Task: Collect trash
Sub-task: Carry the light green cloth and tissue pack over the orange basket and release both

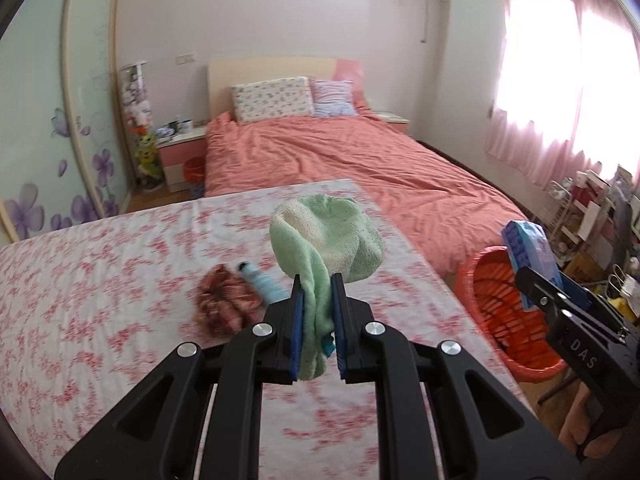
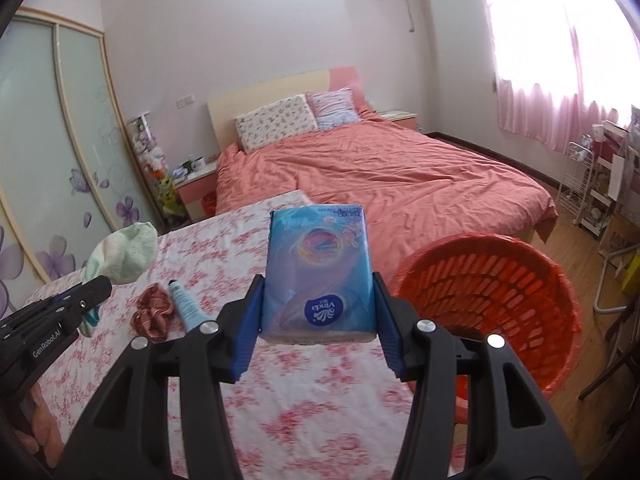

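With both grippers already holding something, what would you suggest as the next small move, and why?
Probably carry the right gripper sideways over the orange basket and let go there. It is clamped on the blue tissue pack, held clear above the flowered table, and the basket stands open just beside it. The left gripper holds the green cloth.

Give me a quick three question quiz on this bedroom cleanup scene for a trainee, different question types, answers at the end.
1. True or false: the left gripper holds a green sock.
2. What is clamped in the right gripper? A) a tube B) a tissue pack C) a scrunchie
3. Fill in: the orange basket stands to the ___ of the flowered table.

Key
1. True
2. B, the blue tissue pack; the tube and the scrunchie lie on the table.
3. right
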A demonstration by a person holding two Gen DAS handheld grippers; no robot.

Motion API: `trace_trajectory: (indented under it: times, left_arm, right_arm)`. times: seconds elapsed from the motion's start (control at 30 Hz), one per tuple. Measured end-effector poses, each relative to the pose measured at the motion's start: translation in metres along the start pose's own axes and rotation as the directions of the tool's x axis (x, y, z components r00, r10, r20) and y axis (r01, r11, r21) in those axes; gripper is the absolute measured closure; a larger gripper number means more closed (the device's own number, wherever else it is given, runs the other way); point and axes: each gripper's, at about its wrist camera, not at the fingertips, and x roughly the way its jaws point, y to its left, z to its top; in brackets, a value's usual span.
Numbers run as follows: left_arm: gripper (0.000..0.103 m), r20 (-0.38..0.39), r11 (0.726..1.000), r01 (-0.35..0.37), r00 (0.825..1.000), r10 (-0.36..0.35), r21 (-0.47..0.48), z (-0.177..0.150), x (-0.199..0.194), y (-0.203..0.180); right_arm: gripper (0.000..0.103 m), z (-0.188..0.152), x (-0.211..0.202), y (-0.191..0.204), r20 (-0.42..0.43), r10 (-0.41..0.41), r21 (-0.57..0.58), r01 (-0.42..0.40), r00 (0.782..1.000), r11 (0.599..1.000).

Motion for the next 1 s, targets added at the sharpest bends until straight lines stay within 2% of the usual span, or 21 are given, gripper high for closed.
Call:
trace_trajectory:
  times: [0.23,0.4,0.63,0.87,0.93,0.97,1.0]
  left_arm:
    - [0.09,0.0,0.994,0.089,0.996,-0.089,0.063,0.005,0.008,-0.051]
    - [0.09,-0.023,0.981,0.171,0.985,-0.17,0.09,0.005,0.021,-0.088]
    - [0.09,-0.072,0.956,0.268,0.963,-0.26,0.12,0.002,0.043,-0.134]
    - [0.089,-0.162,0.927,0.359,0.926,-0.34,0.109,-0.002,0.075,-0.174]
    - [0.089,-0.18,0.924,0.367,0.921,-0.345,0.108,-0.004,0.082,-0.182]
    - [0.088,-0.191,0.924,0.366,0.92,-0.342,0.111,-0.006,0.086,-0.186]
    - [0.08,-0.203,0.924,0.364,0.92,-0.337,0.117,-0.008,0.091,-0.191]
  right_arm:
    - [0.052,0.0,-0.009,-0.045,0.019,-0.056,0.054,0.055,0.998,0.997]
    - [0.052,0.001,-0.016,-0.081,0.025,-0.111,0.095,0.108,0.994,0.99]
    - [0.052,0.002,-0.018,-0.132,0.021,-0.167,0.168,0.161,0.986,0.973]
    - [0.052,0.003,-0.005,-0.174,0.005,-0.194,0.24,0.188,0.981,0.953]
    - [0.052,0.003,0.002,-0.182,-0.002,-0.196,0.25,0.19,0.981,0.949]
    - [0.052,0.003,0.005,-0.184,-0.006,-0.194,0.253,0.189,0.981,0.949]
    - [0.051,0.002,0.008,-0.187,-0.011,-0.188,0.258,0.184,0.982,0.948]
